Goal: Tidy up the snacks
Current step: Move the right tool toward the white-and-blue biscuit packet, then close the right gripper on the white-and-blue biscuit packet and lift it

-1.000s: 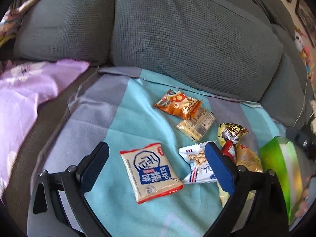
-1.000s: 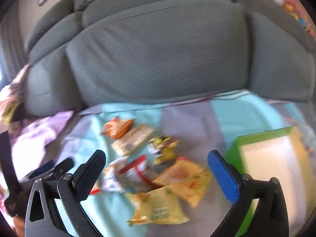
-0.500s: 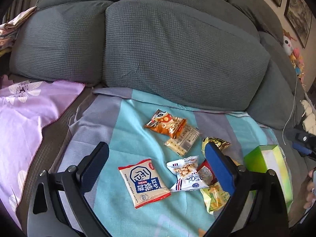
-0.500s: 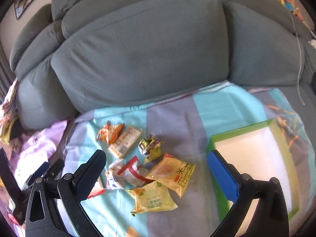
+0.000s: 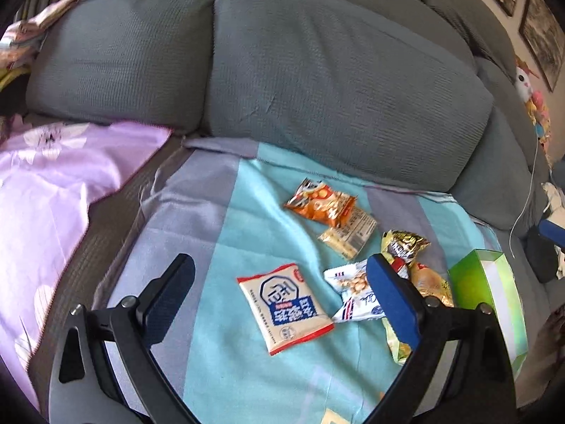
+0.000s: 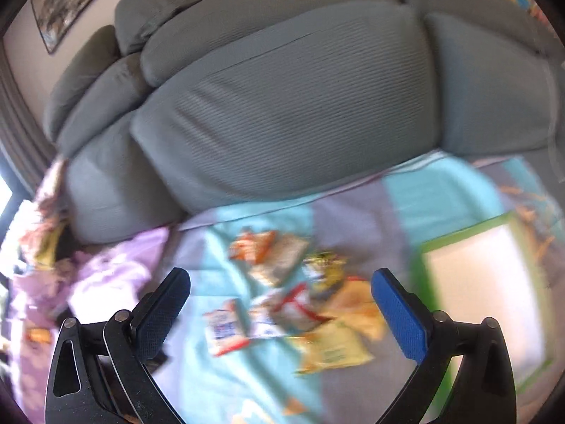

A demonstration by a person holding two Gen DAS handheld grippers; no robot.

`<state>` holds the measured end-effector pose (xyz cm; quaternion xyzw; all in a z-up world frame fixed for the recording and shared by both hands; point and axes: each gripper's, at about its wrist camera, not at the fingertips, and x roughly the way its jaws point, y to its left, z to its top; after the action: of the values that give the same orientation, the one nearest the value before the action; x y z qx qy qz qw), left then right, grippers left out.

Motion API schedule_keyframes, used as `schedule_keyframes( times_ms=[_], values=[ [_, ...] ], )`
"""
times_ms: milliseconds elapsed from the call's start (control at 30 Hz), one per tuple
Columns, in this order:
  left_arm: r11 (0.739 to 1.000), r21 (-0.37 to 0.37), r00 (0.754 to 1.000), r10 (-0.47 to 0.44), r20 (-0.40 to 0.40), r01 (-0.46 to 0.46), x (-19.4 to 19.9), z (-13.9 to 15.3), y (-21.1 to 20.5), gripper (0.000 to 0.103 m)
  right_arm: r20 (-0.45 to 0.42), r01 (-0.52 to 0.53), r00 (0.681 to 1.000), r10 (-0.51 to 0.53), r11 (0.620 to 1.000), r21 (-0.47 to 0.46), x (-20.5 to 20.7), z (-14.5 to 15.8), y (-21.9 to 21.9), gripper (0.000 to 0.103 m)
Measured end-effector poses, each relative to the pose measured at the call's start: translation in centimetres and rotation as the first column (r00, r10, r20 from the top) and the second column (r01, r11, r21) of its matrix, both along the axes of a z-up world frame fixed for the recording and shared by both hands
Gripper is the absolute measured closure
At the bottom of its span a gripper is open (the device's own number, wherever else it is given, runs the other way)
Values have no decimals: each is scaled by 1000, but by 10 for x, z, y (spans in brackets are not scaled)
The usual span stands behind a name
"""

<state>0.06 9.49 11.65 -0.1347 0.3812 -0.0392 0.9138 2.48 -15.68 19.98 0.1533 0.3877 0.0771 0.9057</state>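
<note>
Several snack packets lie on a teal and grey cloth [image 5: 219,275] on the sofa seat. A cream and blue packet [image 5: 284,307] sits between the fingers of my open left gripper [image 5: 279,275], which hovers above it. An orange packet [image 5: 319,202], a clear cracker packet [image 5: 349,236], a gold and brown packet [image 5: 404,243] and a white nut packet [image 5: 355,291] lie to its right. A green box [image 5: 491,293] stands at the right. My right gripper [image 6: 279,293] is open above the blurred snack pile [image 6: 293,300], with the green box [image 6: 483,296] to its right.
Grey sofa back cushions [image 5: 335,81] rise behind the cloth. A lilac flowered sheet [image 5: 46,190] covers the seat to the left. Soft toys [image 5: 529,92] and framed pictures [image 5: 543,35] are at the far right. A white cable [image 5: 529,190] hangs near the box.
Both views have shifted. The left gripper has come closer over the cream and blue packet. The right view has swung and is blurred, with the snacks now more central. Both stay open.
</note>
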Motion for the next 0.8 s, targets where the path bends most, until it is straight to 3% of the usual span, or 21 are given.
schedule_keyframes(
  times_ms=[100,167,233,333,400,433,500,667,800],
  values=[
    [1000,7,999,12,-40,-11,3,-13,2,6,0,-41,999,41,998,42,11,-10,19,1],
    [1000,-30,997,5,-71,-7,6,-24,5,6,-26,-68,997,69,996,52,21,-27,38,1],
    [997,-81,994,-7,-110,-2,9,-37,6,7,-70,-110,991,117,989,98,31,-44,52,15],
    [996,-88,982,-6,-188,-11,17,-57,3,16,-129,-208,964,231,964,165,44,-77,80,32],
    [996,-93,975,-15,-221,-6,21,-65,-1,25,-154,-254,952,266,963,92,51,-93,98,41],
    [995,-100,972,-28,-234,5,24,-69,-3,26,-167,-271,947,276,961,51,54,-101,106,49],
    [994,-107,966,-37,-256,10,28,-75,-6,27,-209,-297,932,296,955,27,60,-118,117,54],
    [993,-113,942,-21,-335,-18,39,-94,-10,31,-275,-339,893,355,935,105,75,-149,128,54],
    [995,-102,943,-23,-331,-12,40,-95,-13,32,-336,-329,877,343,939,101,82,-171,128,54]
  ],
)
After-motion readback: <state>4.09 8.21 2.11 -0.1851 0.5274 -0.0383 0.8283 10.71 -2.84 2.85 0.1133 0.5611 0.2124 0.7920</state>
